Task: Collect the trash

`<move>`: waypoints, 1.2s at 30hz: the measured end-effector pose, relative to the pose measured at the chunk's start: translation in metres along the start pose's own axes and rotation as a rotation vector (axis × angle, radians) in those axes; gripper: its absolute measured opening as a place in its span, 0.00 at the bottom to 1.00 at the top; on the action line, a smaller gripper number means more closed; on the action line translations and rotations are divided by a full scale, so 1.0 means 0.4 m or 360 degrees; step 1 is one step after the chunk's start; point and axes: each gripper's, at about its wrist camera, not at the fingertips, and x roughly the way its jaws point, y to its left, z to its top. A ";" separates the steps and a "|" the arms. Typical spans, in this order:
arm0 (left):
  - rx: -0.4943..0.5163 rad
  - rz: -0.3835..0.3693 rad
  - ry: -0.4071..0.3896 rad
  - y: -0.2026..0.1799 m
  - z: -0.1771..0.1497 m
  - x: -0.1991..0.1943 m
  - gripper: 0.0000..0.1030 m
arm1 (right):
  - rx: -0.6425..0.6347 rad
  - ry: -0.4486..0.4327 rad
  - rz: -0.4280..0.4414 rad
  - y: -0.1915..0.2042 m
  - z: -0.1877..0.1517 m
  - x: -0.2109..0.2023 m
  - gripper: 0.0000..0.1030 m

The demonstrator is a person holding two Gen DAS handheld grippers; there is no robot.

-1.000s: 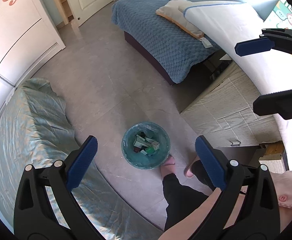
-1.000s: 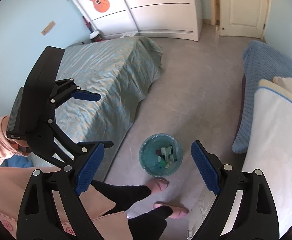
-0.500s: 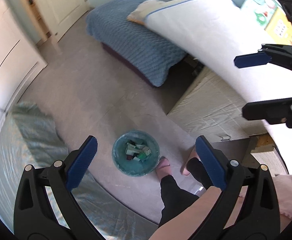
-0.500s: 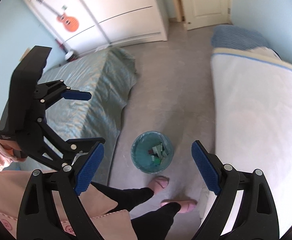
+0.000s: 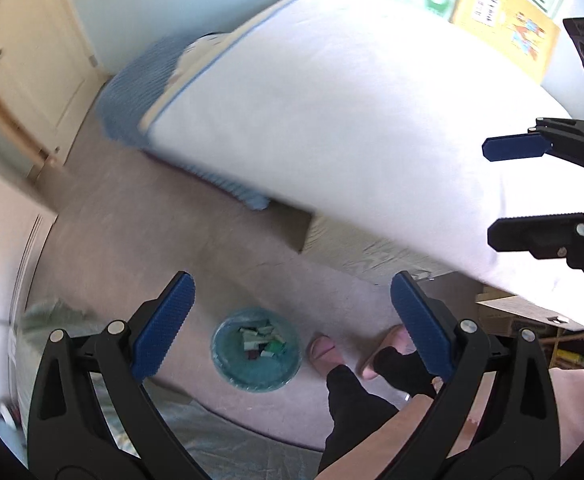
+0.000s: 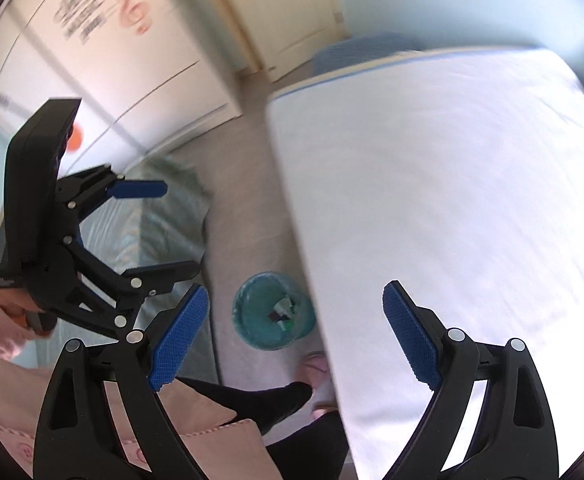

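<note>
Both tools swung toward white mattress (image 5: 351, 120) edge, jaws wide and empty, bin (image 5: 256, 350) on bare floor.

A white mattress (image 5: 351, 120) fills the right side, with a blue blanket (image 5: 132, 92) at its far end. A white wardrobe (image 6: 104, 60) stands beside a cream door (image 5: 24, 64).

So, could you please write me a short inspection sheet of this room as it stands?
Surface: grey floor, bare around the bin.
Job's things: teal trash bin on the floor, holding small scraps.
Clutter: nothing seen loose on the floor.
Grippers: left gripper open, empty; right gripper open, empty.
Cables: nothing seen.
Surroundings: white mattress, blue blanket, covered furniture, white wardrobe, the person's pink slippers.
</note>
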 end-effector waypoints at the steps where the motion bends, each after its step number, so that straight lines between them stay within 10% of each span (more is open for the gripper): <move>1: 0.0030 -0.0014 -0.0005 -0.016 0.012 0.000 0.93 | 0.0045 -0.0015 -0.0021 -0.018 -0.013 -0.016 0.86; 15: 0.0454 -0.0223 0.0022 -0.429 0.136 0.061 0.93 | 0.0739 -0.0213 -0.0373 -0.280 -0.318 -0.271 0.87; 36: 0.0764 -0.0340 0.0016 -0.865 0.196 0.085 0.93 | 0.1161 -0.0348 -0.0520 -0.440 -0.635 -0.441 0.87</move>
